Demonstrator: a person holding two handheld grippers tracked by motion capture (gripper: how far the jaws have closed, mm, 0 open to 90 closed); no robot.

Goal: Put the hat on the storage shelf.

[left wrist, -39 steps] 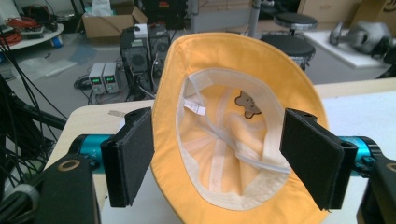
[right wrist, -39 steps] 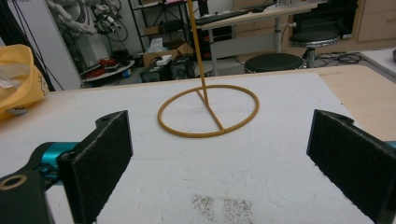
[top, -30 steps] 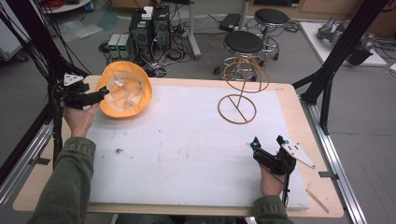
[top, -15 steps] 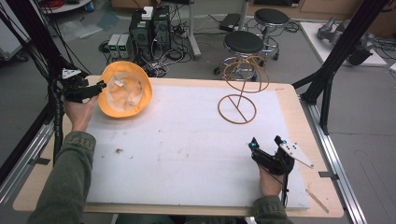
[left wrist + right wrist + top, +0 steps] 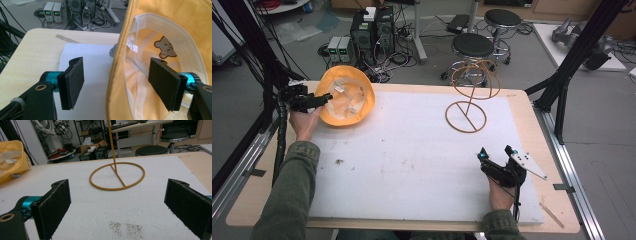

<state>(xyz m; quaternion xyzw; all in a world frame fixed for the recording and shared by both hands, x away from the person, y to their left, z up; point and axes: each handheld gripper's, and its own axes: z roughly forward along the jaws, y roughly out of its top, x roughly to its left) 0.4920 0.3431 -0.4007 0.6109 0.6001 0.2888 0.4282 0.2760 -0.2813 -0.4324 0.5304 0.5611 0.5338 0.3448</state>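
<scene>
The yellow hat (image 5: 346, 96) lies upside down at the far left of the worktop (image 5: 412, 150), and the left gripper (image 5: 117, 83) has its wide-open jaws astride the hat's near brim, one pad outside and one inside the crown, not yet pressing. The jaws have just been opening slightly with the brim between them. The right gripper (image 5: 494, 162), open and empty, rests well apart at the near right, facing the wire stand (image 5: 468, 107).

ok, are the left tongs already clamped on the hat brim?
No: in the left gripper view the yellow hat brim runs between the left tongs, with both pads standing clear of the fabric.
</scene>
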